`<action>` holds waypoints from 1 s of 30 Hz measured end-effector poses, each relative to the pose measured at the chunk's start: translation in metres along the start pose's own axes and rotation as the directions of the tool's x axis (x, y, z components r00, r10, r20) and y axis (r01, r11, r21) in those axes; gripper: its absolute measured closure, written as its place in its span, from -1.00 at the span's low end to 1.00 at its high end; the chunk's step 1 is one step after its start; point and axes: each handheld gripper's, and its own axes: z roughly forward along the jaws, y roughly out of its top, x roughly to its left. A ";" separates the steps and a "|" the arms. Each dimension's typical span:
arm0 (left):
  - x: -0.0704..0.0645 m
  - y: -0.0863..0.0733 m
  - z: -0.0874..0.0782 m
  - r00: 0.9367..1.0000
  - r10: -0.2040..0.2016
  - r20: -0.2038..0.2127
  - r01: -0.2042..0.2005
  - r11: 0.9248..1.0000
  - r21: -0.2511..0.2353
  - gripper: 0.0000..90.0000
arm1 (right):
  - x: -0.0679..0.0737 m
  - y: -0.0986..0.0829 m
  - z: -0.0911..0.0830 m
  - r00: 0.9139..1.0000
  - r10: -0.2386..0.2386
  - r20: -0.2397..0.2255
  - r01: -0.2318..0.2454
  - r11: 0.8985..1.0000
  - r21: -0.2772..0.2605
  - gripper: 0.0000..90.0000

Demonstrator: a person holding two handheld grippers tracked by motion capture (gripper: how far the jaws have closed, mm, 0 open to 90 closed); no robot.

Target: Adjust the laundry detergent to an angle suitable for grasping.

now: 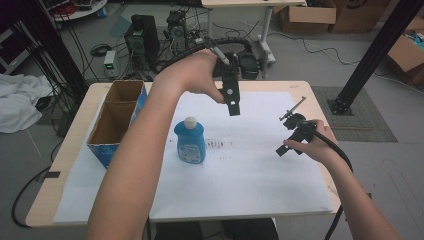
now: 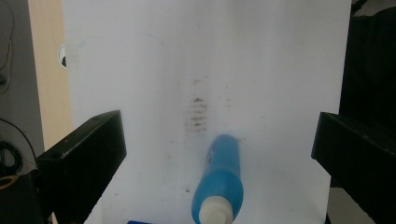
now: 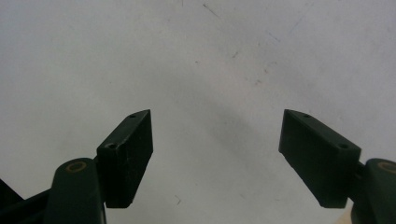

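A blue bottle (image 1: 190, 143) with a white cap stands upright on the white paper sheet (image 1: 250, 180), left of the middle. My left gripper (image 1: 232, 98) hangs well above the sheet, behind and to the right of the bottle, pointing down. In the left gripper view its jaws stand wide apart, open (image 2: 217, 134), and the bottle (image 2: 219, 179) lies below between them, untouched, seen from over its cap. My right gripper (image 1: 294, 131) is held low over the sheet's right side. It is open (image 3: 217, 126) with only bare paper between its jaws.
An open cardboard box (image 1: 118, 119) with blue sides and two compartments sits at the table's left edge. Dark smudges (image 1: 216, 145) mark the paper right of the bottle. Cables and electronics (image 1: 145, 37) crowd the floor behind the table; a black frame post (image 1: 372, 55) stands at the right.
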 end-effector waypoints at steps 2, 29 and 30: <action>0.001 0.000 -0.001 1.000 0.001 0.000 -0.001 1.000 -0.004 -0.92 | 0.000 0.000 -0.002 1.000 -0.001 0.000 0.001 1.000 -0.003 -0.42; -0.002 -0.013 -0.002 1.000 -0.007 -0.018 0.007 1.000 0.020 -0.93 | 0.001 -0.002 -0.011 1.000 -0.001 0.002 0.001 0.999 -0.038 -0.42; -0.002 -0.014 -0.002 1.000 -0.008 -0.015 0.009 1.000 0.019 -0.93 | 0.001 -0.002 -0.011 1.000 -0.001 0.001 0.001 0.999 -0.040 -0.42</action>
